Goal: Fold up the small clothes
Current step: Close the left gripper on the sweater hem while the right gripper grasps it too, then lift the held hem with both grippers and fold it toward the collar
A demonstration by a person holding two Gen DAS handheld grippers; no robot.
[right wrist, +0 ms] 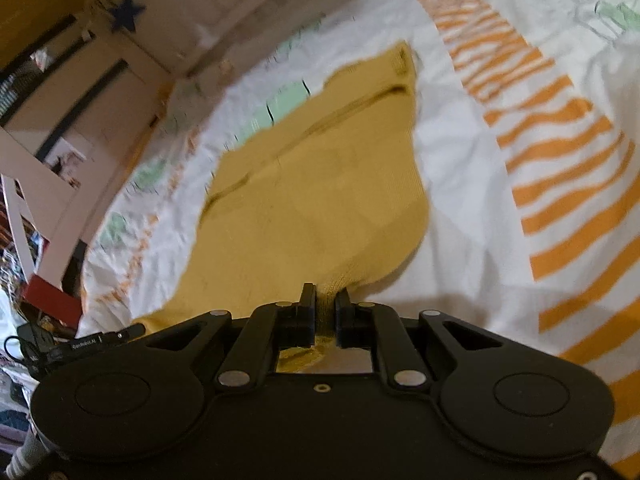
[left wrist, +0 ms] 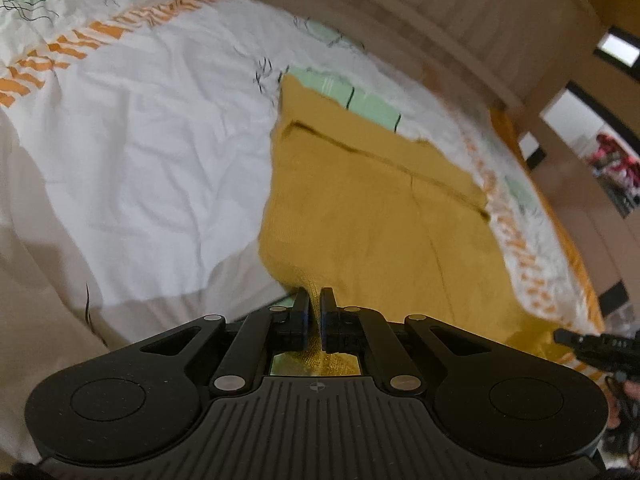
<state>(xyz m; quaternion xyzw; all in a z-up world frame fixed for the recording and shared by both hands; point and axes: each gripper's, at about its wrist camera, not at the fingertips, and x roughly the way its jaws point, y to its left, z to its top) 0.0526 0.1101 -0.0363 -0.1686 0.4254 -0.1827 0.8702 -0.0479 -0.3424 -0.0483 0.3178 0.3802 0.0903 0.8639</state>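
A mustard-yellow knit garment [left wrist: 372, 208] lies spread on the white bedcover, its far part folded over along a dark seam. My left gripper [left wrist: 315, 294] is shut on the garment's near left corner, and fabric is bunched between its pads. In the right wrist view the same garment [right wrist: 320, 200] stretches away from me. My right gripper [right wrist: 326, 294] is shut on its near right corner, with yellow knit pinched between the pads. Both pinched corners are raised a little off the bed. The right gripper's tip [left wrist: 576, 340] shows at the left wrist view's right edge.
The bedcover [left wrist: 160, 140] is white with orange stripes [right wrist: 560, 152] and pale green prints. A light wooden bed rail [left wrist: 460, 20] runs along the far side. Shelves and clutter [right wrist: 24, 240] stand beyond the bed's edge. The left gripper [right wrist: 80, 346] shows at lower left.
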